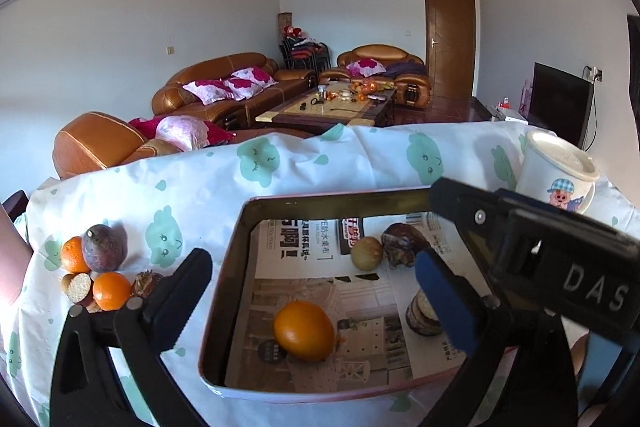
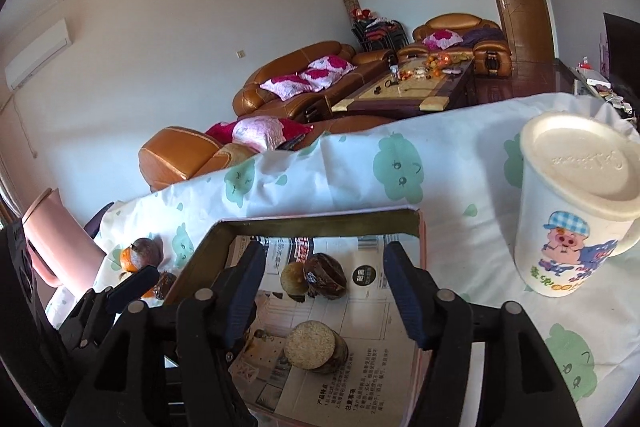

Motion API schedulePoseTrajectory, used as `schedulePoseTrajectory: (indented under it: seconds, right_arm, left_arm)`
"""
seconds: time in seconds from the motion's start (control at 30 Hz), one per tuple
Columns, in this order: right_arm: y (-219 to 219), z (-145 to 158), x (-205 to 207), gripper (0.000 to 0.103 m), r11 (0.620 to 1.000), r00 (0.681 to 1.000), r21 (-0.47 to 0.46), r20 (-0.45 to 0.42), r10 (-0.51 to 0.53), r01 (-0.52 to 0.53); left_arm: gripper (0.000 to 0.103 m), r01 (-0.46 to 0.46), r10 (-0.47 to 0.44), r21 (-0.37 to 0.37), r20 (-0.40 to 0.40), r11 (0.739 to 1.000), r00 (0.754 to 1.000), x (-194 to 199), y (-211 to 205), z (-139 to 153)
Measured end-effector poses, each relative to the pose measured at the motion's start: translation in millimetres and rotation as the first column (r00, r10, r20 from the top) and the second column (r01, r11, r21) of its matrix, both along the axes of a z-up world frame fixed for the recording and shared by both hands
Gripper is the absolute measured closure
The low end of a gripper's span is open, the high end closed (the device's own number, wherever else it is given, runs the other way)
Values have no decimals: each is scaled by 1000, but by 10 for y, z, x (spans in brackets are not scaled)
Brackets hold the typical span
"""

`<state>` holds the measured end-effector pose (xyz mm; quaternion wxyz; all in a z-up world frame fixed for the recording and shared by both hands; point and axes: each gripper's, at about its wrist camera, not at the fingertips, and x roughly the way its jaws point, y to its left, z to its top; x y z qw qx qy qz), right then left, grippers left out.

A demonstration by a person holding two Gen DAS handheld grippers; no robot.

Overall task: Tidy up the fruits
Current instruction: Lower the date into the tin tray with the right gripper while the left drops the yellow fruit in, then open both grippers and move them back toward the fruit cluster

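Left gripper (image 1: 308, 291): jaws apart, empty, over the tin (image 1: 224, 267); an orange (image 1: 304, 330) lies between its fingers. Right gripper (image 2: 324, 293): spread, empty, over a cut fruit (image 2: 310, 346). Loose fruit pile (image 1: 96, 267) sits left of the left gripper on the desk (image 1: 200, 187). Step, judged: between transfers; next, reach left and grasp one piece.

The left tongs (image 1: 312, 291) are being held open above a metal tin (image 1: 224, 307) lined with newspaper (image 1: 360, 355). An orange (image 1: 304, 330) is lying between the fingers. Beyond them, a pale round fruit (image 1: 367, 252) is touching a dark wrinkled one (image 1: 404, 245). A fruit pile (image 1: 96, 267) is sitting on the desk (image 1: 208, 195) left of the tongs. The right tongs (image 1: 520, 235) are reaching in from the right, before a cartoon mug (image 1: 556, 171).
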<state>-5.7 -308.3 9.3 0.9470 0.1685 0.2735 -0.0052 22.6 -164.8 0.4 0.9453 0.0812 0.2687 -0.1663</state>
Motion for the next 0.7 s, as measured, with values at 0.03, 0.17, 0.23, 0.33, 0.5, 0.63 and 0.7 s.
schedulePoseTrajectory:
  seconds: [0.03, 0.17, 0.23, 0.33, 0.5, 0.63, 0.7]
  right_arm:
    - [-10, 44, -42, 31, 1000, 1000, -11, 24, -20, 21]
    - [-58, 163, -167, 26, 994, 991, -39, 86, -102, 106]
    - [-86, 182, -194, 25, 991, 987, -33, 100, -124, 128]
    - [-95, 171, -188, 25, 991, 986, -36, 105, -127, 131]
    - [28, 143, -210, 25, 987, 985, -99, 135, -111, 125]
    - [99, 99, -229, 25, 987, 985, -121, 146, -88, 106]
    - [115, 63, -213, 25, 988, 988, -118, 135, -79, 95]
  left_arm:
    - [0, -3, 2, 11, 5, 1000, 1000, -17, -10, 0]
    - [0, -20, 19, 13, 7, 1000, 1000, -30, 28, 10]
    - [0, -36, 36, 1, 25, 999, 999, -62, 94, 39]
    - [0, -62, 62, 1, 47, 998, 997, -106, 187, 69]
    - [0, -99, 98, 9, 75, 995, 992, -164, 346, 84]
    - [0, -126, 125, 5, 79, 992, 989, -163, 476, 69]
    - [0, -136, 136, -1, 73, 991, 988, -156, 540, 62]
